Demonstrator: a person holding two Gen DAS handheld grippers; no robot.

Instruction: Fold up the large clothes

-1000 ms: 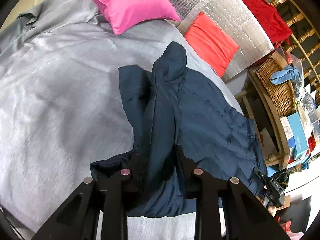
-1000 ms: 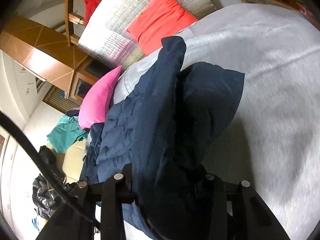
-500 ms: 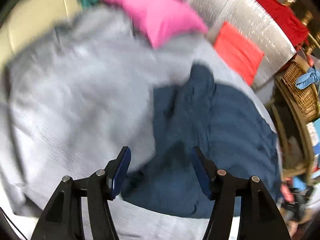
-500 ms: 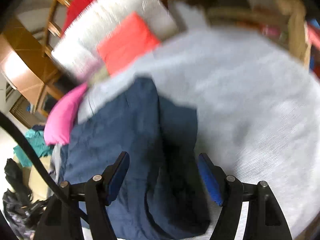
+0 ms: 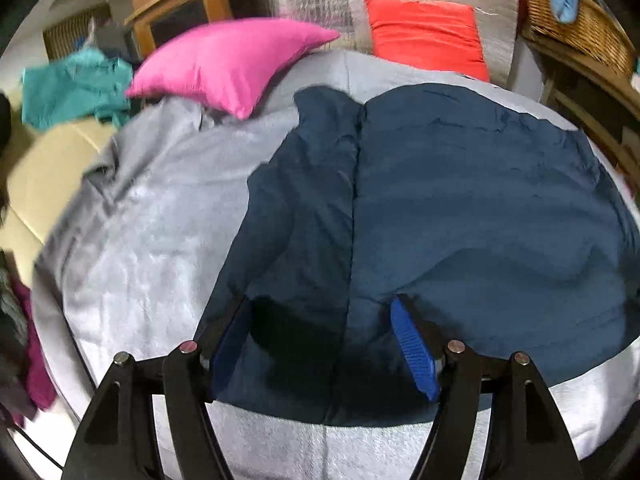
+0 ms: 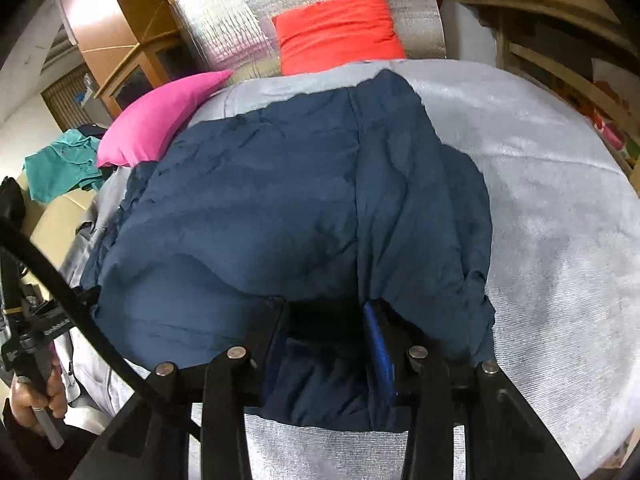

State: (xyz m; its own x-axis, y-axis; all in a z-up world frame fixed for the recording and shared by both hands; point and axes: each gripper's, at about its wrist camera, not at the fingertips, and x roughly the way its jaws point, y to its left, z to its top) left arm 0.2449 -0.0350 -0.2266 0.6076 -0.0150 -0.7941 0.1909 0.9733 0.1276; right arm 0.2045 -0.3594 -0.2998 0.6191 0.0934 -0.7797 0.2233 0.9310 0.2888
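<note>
A navy quilted jacket (image 5: 460, 208) lies spread on the grey bedspread (image 5: 152, 240), one side folded in along a lengthwise crease. My left gripper (image 5: 320, 332) hovers over the jacket's near edge. Its jaws are opening, and the cloth lies under the gap with neither blue pad (image 5: 414, 354) pressing on it. In the right wrist view the same jacket (image 6: 260, 208) fills the middle. My right gripper (image 6: 328, 338) is at the near hem, its jaws closing, with a dark bunch of the cloth filling the gap between the pads.
A pink pillow (image 5: 232, 60) and a red pillow (image 5: 424, 36) lie at the bed's far end against a silver foil panel (image 6: 224, 24). Teal cloth (image 5: 72, 88) is heaped at the left and a wicker basket (image 5: 580, 28) sits at the right. A person's hand (image 6: 28, 396) grips a handle at the lower left.
Both grippers let go of the raised jacket fold, which now lies flat. Both views have swung to face the pillows. The left jaws have spread wide; the right opened, then closed on the near hem.
</note>
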